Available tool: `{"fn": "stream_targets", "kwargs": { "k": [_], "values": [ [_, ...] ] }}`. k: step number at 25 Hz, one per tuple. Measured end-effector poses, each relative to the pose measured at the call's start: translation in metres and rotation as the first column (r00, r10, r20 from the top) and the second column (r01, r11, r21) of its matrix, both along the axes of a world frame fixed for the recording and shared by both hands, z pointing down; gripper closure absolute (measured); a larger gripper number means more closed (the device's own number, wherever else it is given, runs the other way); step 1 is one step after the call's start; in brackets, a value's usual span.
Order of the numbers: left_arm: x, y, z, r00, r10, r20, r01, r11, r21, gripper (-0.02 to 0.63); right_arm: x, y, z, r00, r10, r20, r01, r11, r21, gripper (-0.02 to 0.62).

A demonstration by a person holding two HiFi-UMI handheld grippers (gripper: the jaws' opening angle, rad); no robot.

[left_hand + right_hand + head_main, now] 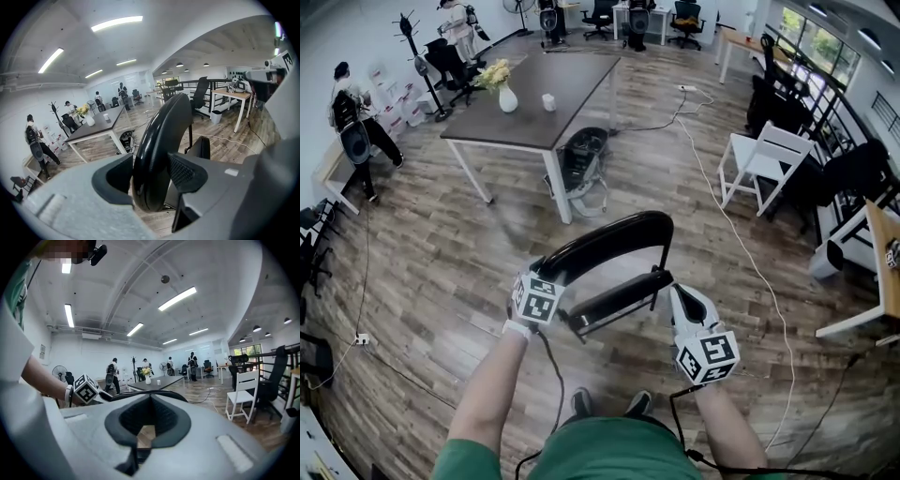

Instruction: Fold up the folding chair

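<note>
The black folding chair (614,272) stands right in front of me, its seat (619,296) tipped up steeply toward the curved backrest (609,236). My left gripper (557,274) is shut on the left end of the backrest (157,150); in the left gripper view the black rim fills the gap between both pads. My right gripper (673,291) is by the seat's right end, jaws shut with nothing between them. In the right gripper view my right gripper (146,430) sits just below the backrest's arc (150,393), not touching it.
A dark table (539,103) with a flower vase (506,94) stands beyond the chair, with a bin (581,164) beside its leg. A white chair (764,159) and a wooden desk (886,272) are to the right. A cable (741,253) runs across the floor. People stand far left.
</note>
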State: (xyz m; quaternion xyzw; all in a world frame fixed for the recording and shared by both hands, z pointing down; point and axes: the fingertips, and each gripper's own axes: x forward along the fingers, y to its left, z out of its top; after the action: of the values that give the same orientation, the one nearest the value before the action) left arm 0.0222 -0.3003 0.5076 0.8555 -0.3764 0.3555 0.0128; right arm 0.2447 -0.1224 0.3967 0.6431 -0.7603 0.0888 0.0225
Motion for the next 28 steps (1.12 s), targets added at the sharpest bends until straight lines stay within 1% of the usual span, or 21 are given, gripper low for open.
{"fn": "stream_targets", "kwargs": {
  "k": [16,28],
  "values": [
    [0.003,0.009,0.000,1.000,-0.008,0.005,0.008,1.000,0.004,0.368,0.018,0.015,0.004,1.000,0.016,0.004,-0.016,1.000,0.004,0.592],
    [0.001,0.014,0.002,1.000,-0.011,0.008,0.011,1.000,0.006,0.368,0.015,0.018,0.005,1.000,-0.005,-0.013,0.005,1.000,0.002,0.592]
  ]
}}
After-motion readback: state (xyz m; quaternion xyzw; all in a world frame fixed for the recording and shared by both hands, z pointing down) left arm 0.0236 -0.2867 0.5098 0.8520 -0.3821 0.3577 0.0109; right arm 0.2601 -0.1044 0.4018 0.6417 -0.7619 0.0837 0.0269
